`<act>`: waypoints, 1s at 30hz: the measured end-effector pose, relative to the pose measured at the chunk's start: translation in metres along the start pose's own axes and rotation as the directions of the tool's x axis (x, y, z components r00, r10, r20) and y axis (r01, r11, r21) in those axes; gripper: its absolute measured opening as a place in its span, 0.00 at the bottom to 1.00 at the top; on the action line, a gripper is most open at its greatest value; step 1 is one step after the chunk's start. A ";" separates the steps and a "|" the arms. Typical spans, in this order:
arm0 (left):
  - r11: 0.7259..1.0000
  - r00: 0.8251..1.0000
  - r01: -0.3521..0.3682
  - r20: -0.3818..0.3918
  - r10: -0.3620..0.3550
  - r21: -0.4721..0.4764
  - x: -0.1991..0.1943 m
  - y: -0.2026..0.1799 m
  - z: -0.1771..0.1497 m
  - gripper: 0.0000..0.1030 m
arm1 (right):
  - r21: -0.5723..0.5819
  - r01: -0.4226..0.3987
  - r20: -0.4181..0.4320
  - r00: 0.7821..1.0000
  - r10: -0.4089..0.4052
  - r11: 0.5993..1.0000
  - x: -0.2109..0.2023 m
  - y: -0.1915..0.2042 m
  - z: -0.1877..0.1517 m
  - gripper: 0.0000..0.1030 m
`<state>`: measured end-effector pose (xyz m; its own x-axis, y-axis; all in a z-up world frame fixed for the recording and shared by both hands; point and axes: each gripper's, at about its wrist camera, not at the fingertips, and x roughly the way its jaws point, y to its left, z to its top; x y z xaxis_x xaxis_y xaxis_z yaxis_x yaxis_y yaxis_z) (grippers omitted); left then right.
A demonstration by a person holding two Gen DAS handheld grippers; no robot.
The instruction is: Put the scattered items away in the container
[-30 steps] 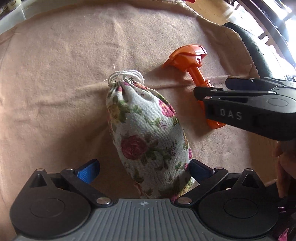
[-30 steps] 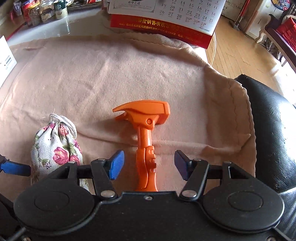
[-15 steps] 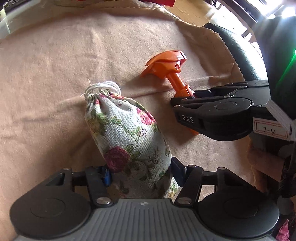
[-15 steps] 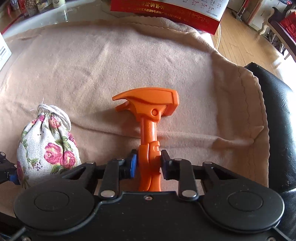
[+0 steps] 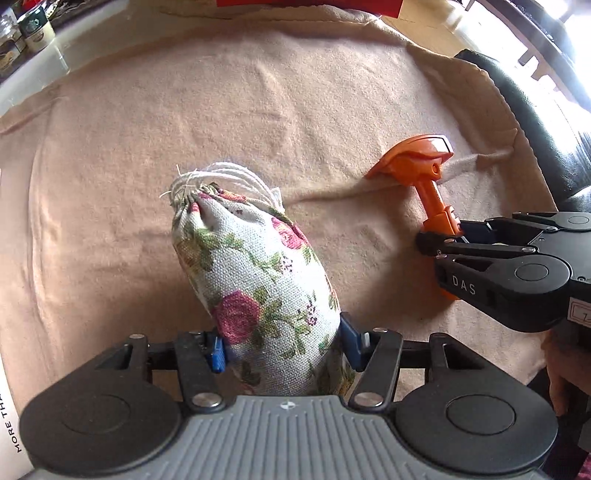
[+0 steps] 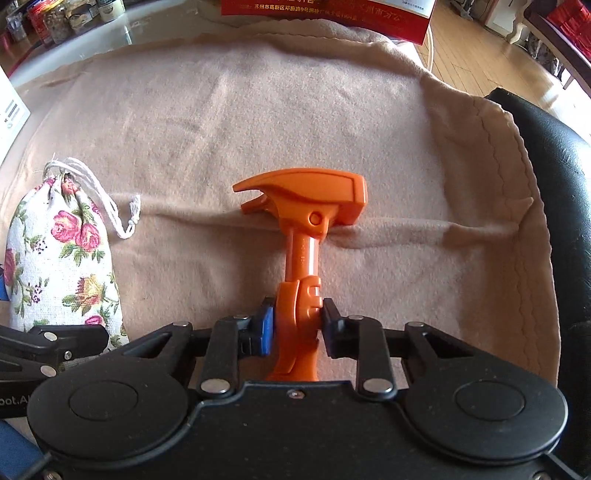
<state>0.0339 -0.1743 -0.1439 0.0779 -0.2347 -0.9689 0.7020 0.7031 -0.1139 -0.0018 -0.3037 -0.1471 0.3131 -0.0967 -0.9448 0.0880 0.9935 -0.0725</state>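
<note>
Over the cloth (image 5: 147, 147), our left gripper (image 5: 284, 343) clamps the pouch (image 5: 255, 280) low, our right gripper (image 6: 297, 325) pinches the hammer (image 6: 301, 221) by its handle end. Head-heavy, it may swivel; the soft pouch could sag out. No container in view.

A beige cloth (image 6: 258, 110) covers the glass table (image 6: 110, 40), jars (image 6: 55, 22) behind.

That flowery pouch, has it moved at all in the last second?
Yes. The flowery pouch has tipped up off the beige cloth, pinched by the left gripper.
</note>
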 end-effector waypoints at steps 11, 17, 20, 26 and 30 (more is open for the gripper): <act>0.999 0.999 -0.037 0.009 0.037 0.001 0.002 -0.003 -0.006 0.66 | 0.072 0.004 -0.004 1.000 -0.004 0.997 0.009 -0.018 -0.003 0.56; 0.999 0.999 -0.036 0.015 0.036 0.003 0.000 -0.006 -0.005 0.57 | 0.072 -0.008 0.008 1.000 0.007 0.997 0.012 -0.015 -0.006 0.56; 1.000 0.999 -0.031 0.014 0.031 0.002 -0.001 -0.005 -0.005 0.56 | 0.033 0.003 0.013 1.000 -0.003 0.999 0.012 -0.007 -0.004 0.56; 0.999 0.999 -0.037 0.016 0.037 0.030 -0.008 -0.008 -0.004 0.53 | 0.029 -0.040 0.009 0.999 0.040 0.999 0.009 0.004 -0.002 0.26; 0.996 0.998 -0.059 0.038 0.057 0.069 -0.018 -0.010 -0.006 0.53 | 0.066 -0.073 0.018 0.997 0.072 0.995 -0.001 0.002 -0.005 0.26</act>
<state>0.0206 -0.1731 -0.1262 0.1447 -0.2200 -0.9647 0.7435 0.6675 -0.0407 -0.0067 -0.3008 -0.1475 0.3357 -0.0264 -0.9416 0.1276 0.9917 0.0177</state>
